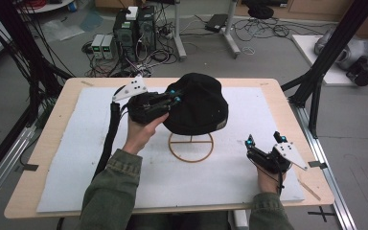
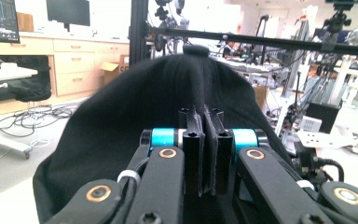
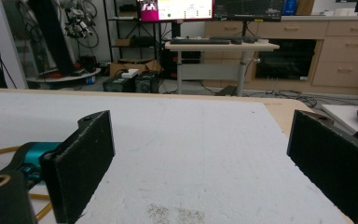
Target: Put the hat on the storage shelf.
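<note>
The hat is black, soft and rounded, with a small button at its crown that you see in your left gripper view. It sits at the table's centre, toward 12 o'clock on the white mat, raised over a tan wire stand.

Your left gripper meets the hat at its 9 o'clock side. The left gripper view shows both jaws pressed together with a fold of black cloth pinched between them, so the gripper is clamped on the hat.

Your right gripper rests on the mat at about 4 o'clock from the hat, well apart from it. In the right gripper view its jaws stand wide apart with bare mat between them.

The hat covers the top of the stand; only the ring base and a short upright show from above. The hat's brim is hard to make out against the dark cloth.

The right gripper view catches a curve of the stand's ring at its left edge. The high view alone shows both of your hands, the left and the right.
</note>
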